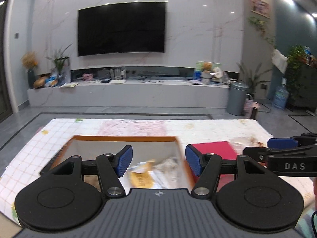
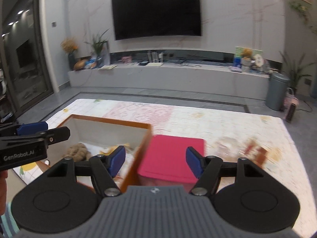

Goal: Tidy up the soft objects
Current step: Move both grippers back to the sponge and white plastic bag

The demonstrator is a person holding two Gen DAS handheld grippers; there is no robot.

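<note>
Packets, crinkly yellow-and-white plastic (image 1: pixel 146 172), lie inside the orange-rimmed white box (image 2: pixel 111 123) on the counter: light, slippery; pinch an edge. Left gripper (image 1: pixel 156 158) and right gripper (image 2: pixel 156 158) jaws wide, empty.

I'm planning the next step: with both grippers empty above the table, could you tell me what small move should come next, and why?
Probably bring the right gripper down toward the blurred wrapped item right of the pink box. Both it and the left gripper stand open and hold nothing, the orange box already holds soft things, and that item lies loose on the cloth.
</note>
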